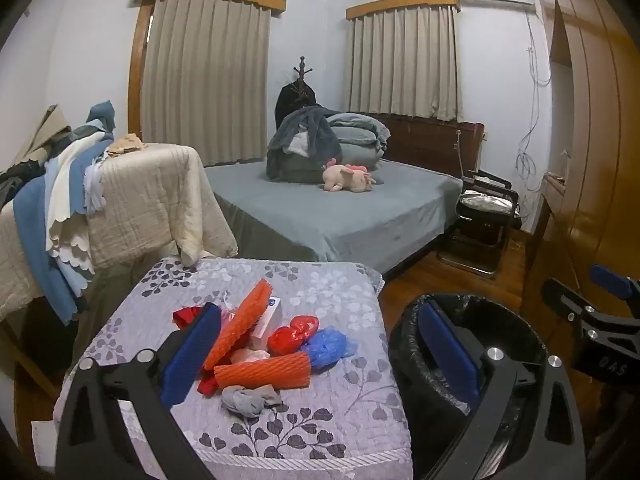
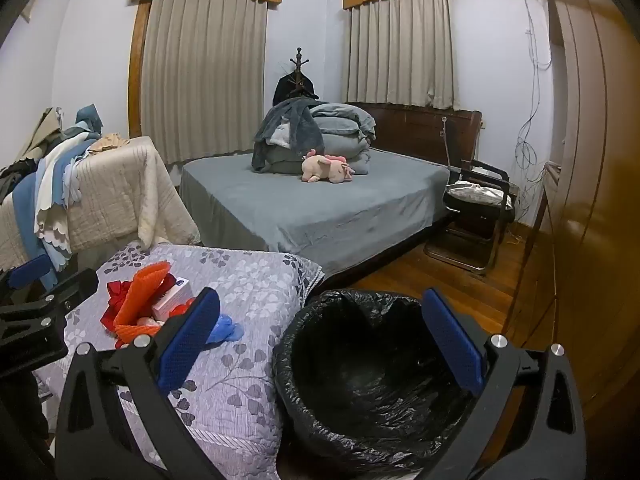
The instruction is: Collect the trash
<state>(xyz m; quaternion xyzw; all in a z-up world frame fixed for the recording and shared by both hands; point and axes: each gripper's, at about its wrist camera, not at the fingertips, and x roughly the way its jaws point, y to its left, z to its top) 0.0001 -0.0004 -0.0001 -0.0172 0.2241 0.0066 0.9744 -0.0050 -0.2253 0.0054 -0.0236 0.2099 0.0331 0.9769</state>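
Trash pile lies on quilted table, lower centre of frame. Lined bin stands just right of it, on floor. Bed behind both; chair right of bed.

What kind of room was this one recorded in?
A lived-in home bedroom: a made bed with folded bedding and a pink plush toy, curtained windows, and a wooden wardrobe along the right wall.

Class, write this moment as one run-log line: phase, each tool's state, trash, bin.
phase: before first pick | left tool: open, empty | right tool: open, empty | trash pile: on floral quilt | lined bin: looks empty
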